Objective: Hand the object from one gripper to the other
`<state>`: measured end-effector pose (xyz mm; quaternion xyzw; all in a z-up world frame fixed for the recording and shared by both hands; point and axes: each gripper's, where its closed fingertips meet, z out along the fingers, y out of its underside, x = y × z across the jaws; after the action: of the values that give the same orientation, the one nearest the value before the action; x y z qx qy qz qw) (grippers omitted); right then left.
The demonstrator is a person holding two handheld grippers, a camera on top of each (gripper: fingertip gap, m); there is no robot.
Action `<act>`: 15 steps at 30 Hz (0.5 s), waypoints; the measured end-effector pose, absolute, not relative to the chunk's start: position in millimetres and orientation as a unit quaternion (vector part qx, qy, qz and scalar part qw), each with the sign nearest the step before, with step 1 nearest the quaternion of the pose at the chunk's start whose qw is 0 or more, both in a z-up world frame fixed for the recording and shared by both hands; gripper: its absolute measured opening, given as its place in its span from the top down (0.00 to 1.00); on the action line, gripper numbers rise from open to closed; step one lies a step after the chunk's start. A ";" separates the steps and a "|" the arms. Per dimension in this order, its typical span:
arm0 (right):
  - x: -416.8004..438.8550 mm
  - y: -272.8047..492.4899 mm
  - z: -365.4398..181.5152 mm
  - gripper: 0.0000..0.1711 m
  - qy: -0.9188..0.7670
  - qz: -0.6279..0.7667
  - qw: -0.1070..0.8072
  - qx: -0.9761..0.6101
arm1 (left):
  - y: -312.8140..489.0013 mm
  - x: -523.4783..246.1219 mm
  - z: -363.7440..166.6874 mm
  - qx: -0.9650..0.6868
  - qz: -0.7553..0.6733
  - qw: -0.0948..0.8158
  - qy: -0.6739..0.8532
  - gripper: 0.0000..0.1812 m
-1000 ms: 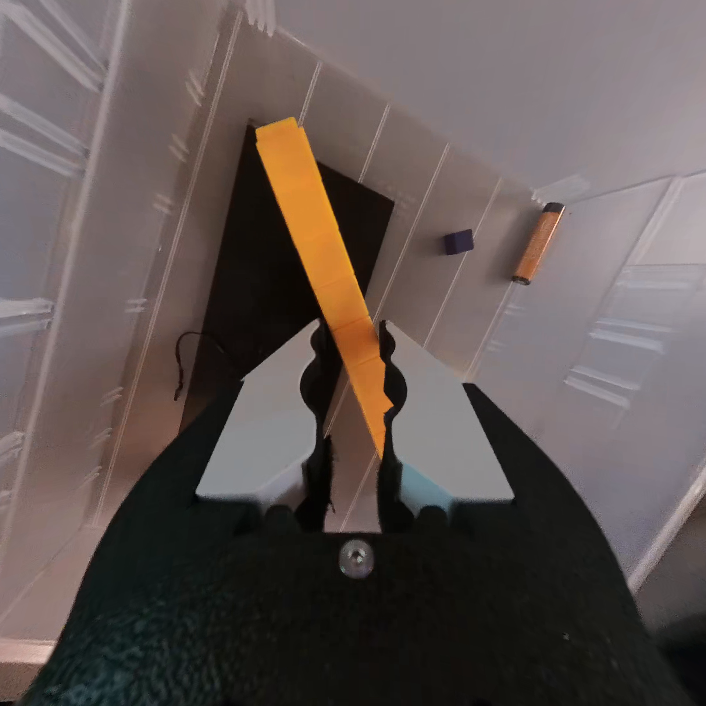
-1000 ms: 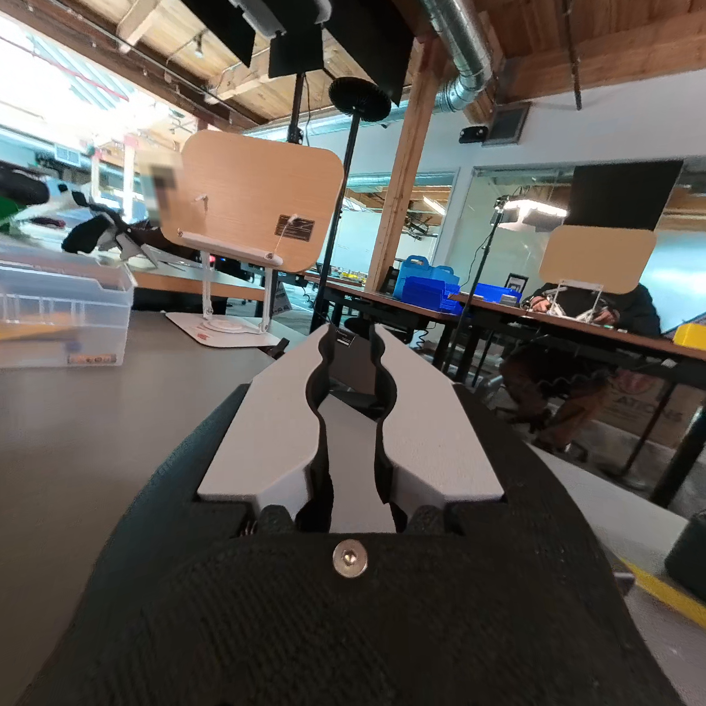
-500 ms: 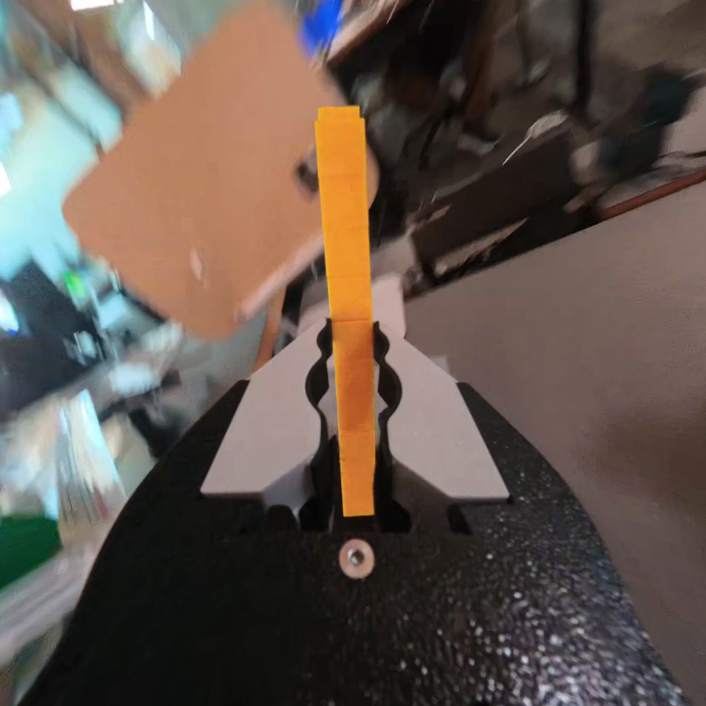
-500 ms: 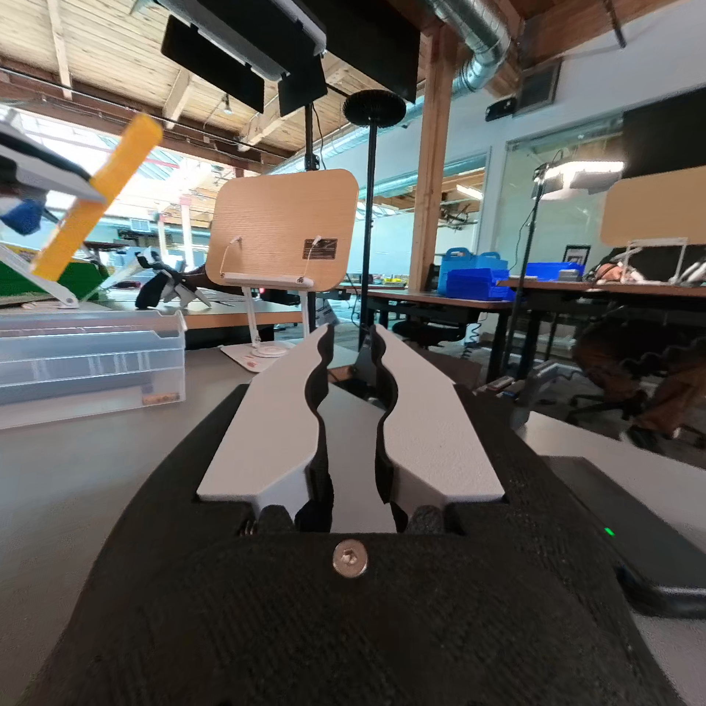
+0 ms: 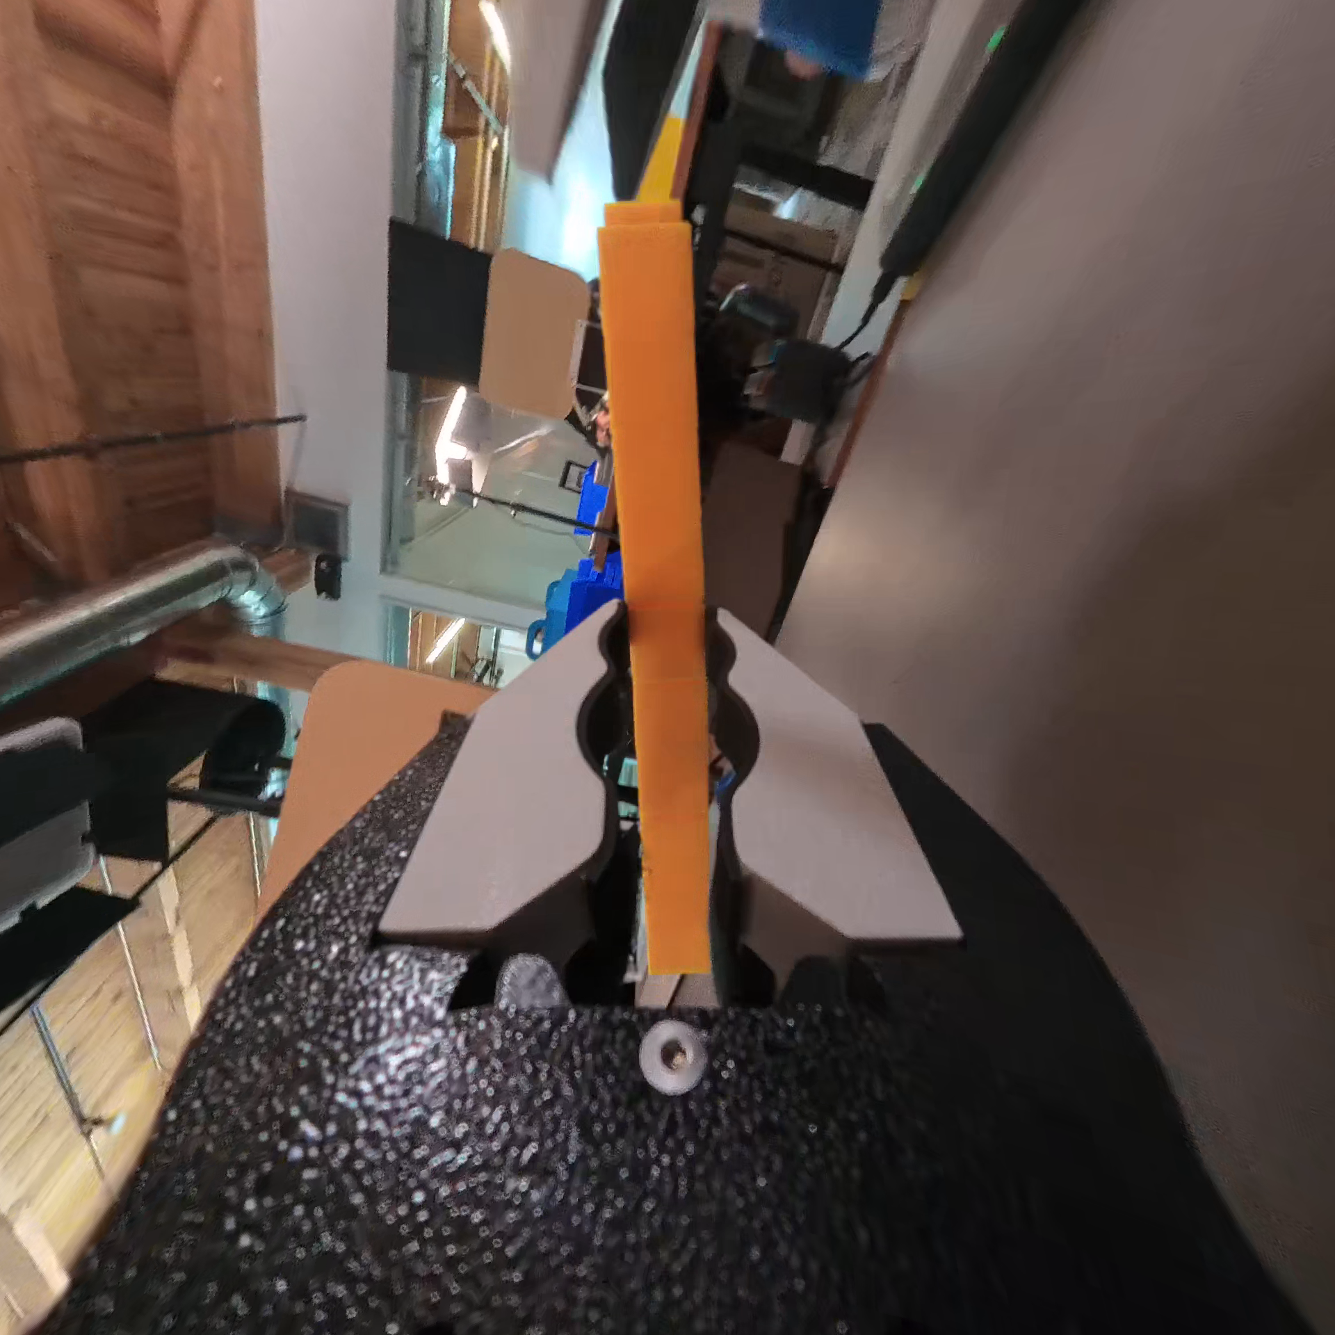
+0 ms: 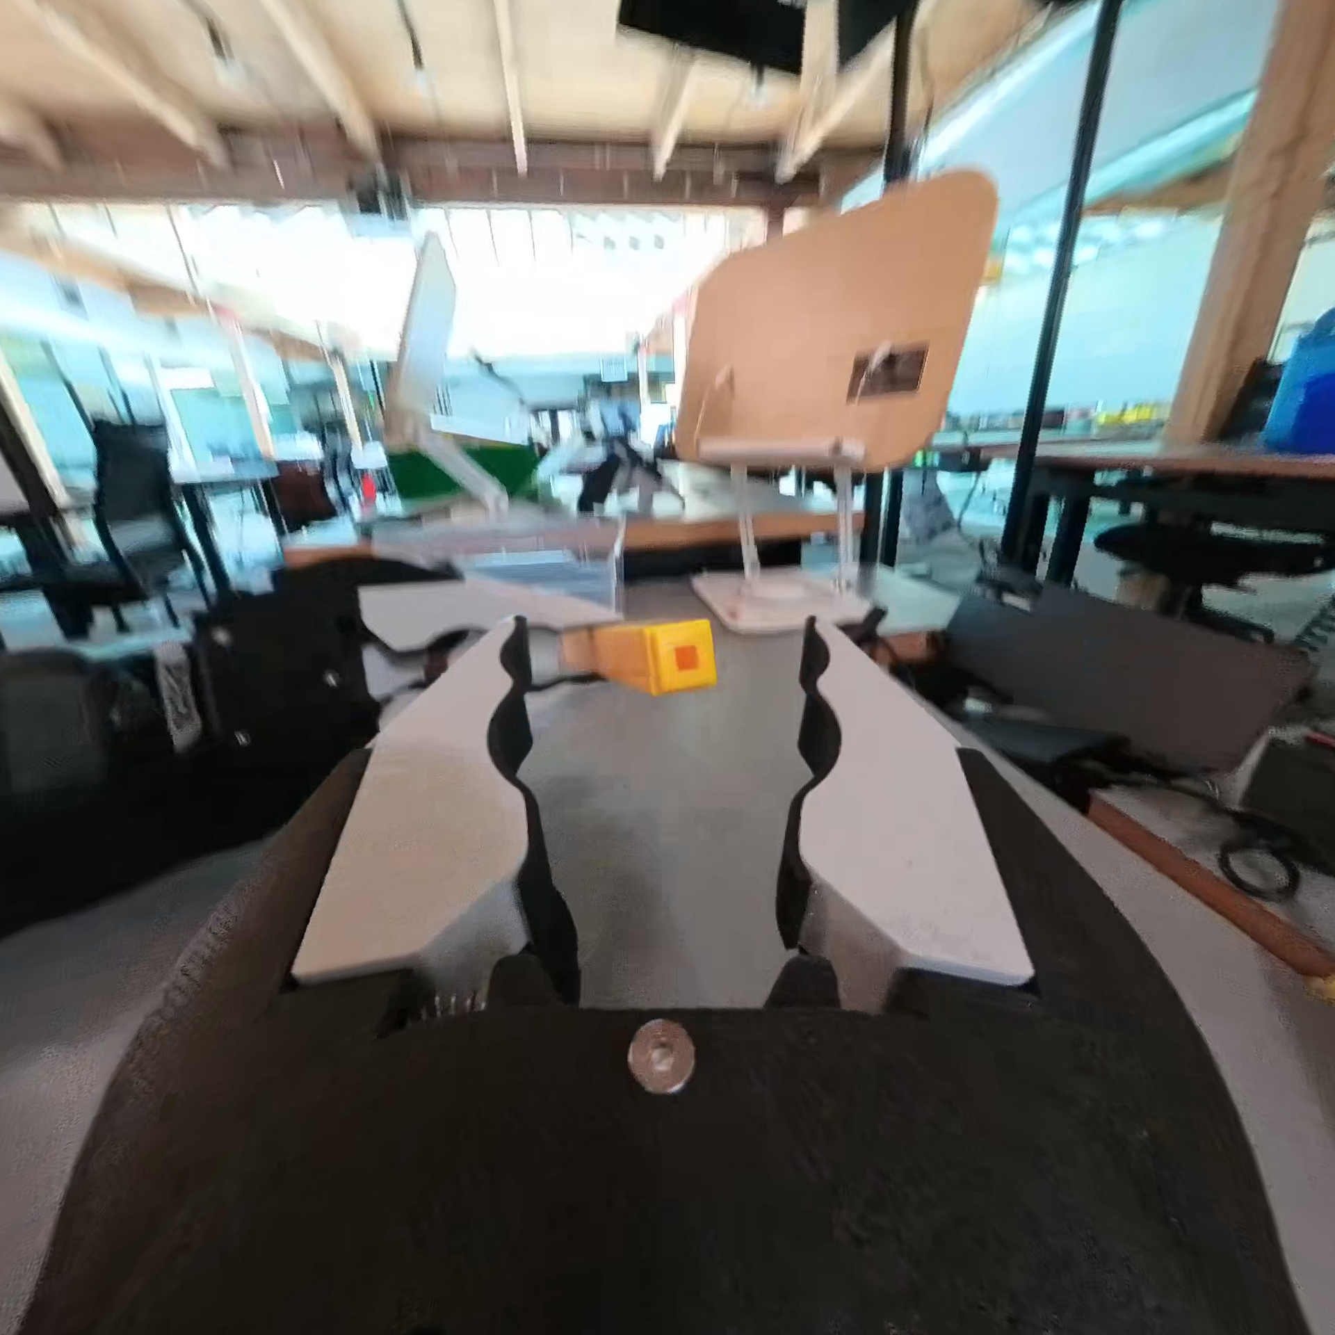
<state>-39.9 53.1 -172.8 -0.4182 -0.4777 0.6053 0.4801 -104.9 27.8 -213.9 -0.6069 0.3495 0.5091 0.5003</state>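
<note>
Orange bar (image 5: pixel 654 448) still clamped in left tongs (image 5: pixel 668 628), right tongs (image 6: pixel 664 636) now spread

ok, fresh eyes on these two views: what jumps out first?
The long orange bar, clamped between the left tongs and sticking straight out ahead of them. In the right wrist view its square end points at the camera, floating just past the tips of the wide-open, empty right tongs. Behind it a tan board on a white stand sits on the grey table.
</note>
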 end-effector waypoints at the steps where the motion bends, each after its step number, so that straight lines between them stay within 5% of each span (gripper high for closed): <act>1: -42.8 51.7 -183.1 0.58 -0.502 0.587 0.468 -0.429 | 28.3 -101.8 -216.2 -0.602 0.509 0.497 0.361 0.90; 9: -50.0 43.9 -214.6 0.66 -0.561 0.548 0.423 -0.455 | 31.1 -82.7 -230.7 -0.549 0.551 0.439 0.451 0.90; 15: -46.1 36.3 -218.6 0.83 -0.582 0.543 0.421 -0.435 | 28.4 -81.9 -232.6 -0.542 0.548 0.438 0.463 0.90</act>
<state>-46.1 36.3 -218.6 -0.4349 -0.5821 0.5429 0.4211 -81.9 28.4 -232.6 -0.5419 0.4631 0.5481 0.4376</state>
